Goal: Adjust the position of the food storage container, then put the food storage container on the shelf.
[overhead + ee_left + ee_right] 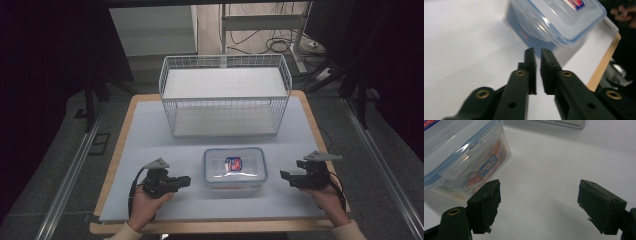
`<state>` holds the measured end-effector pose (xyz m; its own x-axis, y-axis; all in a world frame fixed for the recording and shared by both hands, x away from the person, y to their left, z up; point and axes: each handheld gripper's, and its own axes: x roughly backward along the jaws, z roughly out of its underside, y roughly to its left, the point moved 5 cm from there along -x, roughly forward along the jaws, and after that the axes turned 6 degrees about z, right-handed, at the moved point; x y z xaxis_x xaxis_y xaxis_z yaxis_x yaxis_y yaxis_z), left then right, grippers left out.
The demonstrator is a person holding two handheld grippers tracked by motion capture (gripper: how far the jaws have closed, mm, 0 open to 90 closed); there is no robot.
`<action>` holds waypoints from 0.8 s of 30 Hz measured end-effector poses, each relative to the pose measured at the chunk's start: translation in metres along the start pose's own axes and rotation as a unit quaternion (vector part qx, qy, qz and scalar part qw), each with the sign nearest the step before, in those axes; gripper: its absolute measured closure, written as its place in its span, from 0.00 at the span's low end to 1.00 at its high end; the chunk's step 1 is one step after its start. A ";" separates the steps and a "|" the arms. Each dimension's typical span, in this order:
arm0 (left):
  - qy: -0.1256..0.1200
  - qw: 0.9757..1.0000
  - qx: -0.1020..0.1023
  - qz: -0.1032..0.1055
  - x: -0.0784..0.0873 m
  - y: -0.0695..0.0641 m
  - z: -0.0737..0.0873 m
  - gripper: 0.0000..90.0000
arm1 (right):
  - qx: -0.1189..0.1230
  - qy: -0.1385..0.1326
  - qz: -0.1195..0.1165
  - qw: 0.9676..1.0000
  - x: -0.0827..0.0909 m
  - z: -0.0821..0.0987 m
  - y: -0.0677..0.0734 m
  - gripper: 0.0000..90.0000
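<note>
Clearly "LOCK & LOCK" on clear container (461,157) — red-blue lid sticker (233,163), unreadable

Dim room, bright tabletop; close views blurred.

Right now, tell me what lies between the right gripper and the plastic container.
Nothing: in the high view, only bare white table separates the right gripper from the plastic container.

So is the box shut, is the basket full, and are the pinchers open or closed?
Plastic box: lid on, side flap down, sitting on the table, untouched.
Wire basket: upright, nothing inside.
Left gripper: jaws nearly together, a narrow gap between them, nothing held.
Right gripper: jaws wide open, nothing held.
</note>
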<state>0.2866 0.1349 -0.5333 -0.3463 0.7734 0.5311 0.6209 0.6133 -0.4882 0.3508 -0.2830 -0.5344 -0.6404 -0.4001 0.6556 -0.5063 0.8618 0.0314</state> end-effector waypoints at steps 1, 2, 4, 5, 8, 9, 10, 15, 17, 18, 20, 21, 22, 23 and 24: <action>0.000 1.000 0.000 0.000 0.000 0.000 0.000 0.85 | 0.000 0.000 0.000 1.000 0.000 0.000 0.000 0.21; -0.004 1.000 0.006 -0.012 0.001 0.003 -0.001 0.78 | 0.004 0.001 0.001 1.000 0.000 0.000 0.000 0.21; -0.005 1.000 0.016 -0.020 0.000 0.005 -0.001 0.71 | 0.004 0.001 0.000 1.000 0.000 0.000 0.001 0.21; -0.006 0.999 0.025 -0.024 0.000 0.007 -0.001 0.56 | 0.004 0.001 0.000 1.000 0.000 0.000 0.001 0.21; -0.001 0.999 0.032 -0.030 -0.001 0.009 -0.001 0.47 | 0.004 0.001 0.001 1.000 0.000 0.000 0.001 0.21; -0.002 0.999 0.038 -0.033 -0.001 0.011 -0.001 0.39 | 0.005 0.000 0.000 1.000 0.000 0.000 0.001 0.21; -0.004 0.999 0.041 -0.035 0.000 0.012 -0.002 0.37 | 0.005 0.000 -0.001 1.000 0.000 0.000 0.001 0.21; -0.012 0.998 0.051 -0.039 0.001 0.014 -0.003 0.29 | -0.007 -0.006 -0.007 1.000 0.000 -0.001 0.001 0.20; -0.013 0.998 0.052 -0.039 0.001 0.014 -0.003 0.26 | -0.011 -0.007 -0.008 1.000 0.001 -0.002 0.001 0.20; -0.014 0.998 0.052 -0.039 0.001 0.014 -0.004 0.26 | -0.015 -0.010 -0.011 1.000 0.002 -0.002 0.001 0.20; -0.013 0.998 0.053 -0.040 0.001 0.014 -0.005 0.23 | -0.020 -0.011 -0.013 1.000 0.003 -0.003 0.001 0.20; -0.015 0.998 0.053 -0.038 0.000 0.014 -0.006 0.20 | -0.023 -0.013 -0.017 1.000 0.003 -0.004 0.001 0.20; -0.016 0.998 0.054 -0.034 -0.001 0.014 -0.007 0.20 | -0.024 -0.013 -0.019 0.999 0.004 -0.004 0.002 0.20; -0.017 0.998 0.055 -0.032 -0.002 0.014 -0.007 0.18 | -0.026 -0.013 -0.023 0.999 0.004 -0.004 0.003 0.20; -0.018 0.998 0.057 -0.028 -0.002 0.013 -0.008 0.18 | -0.026 -0.013 -0.025 0.999 0.004 -0.005 0.003 0.20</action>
<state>0.3016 0.1398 -0.5354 -0.4046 0.7417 0.5349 0.5165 0.6681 -0.5357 0.3496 -0.2803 -0.5283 -0.6302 -0.4509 0.6322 -0.5080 0.8551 0.1034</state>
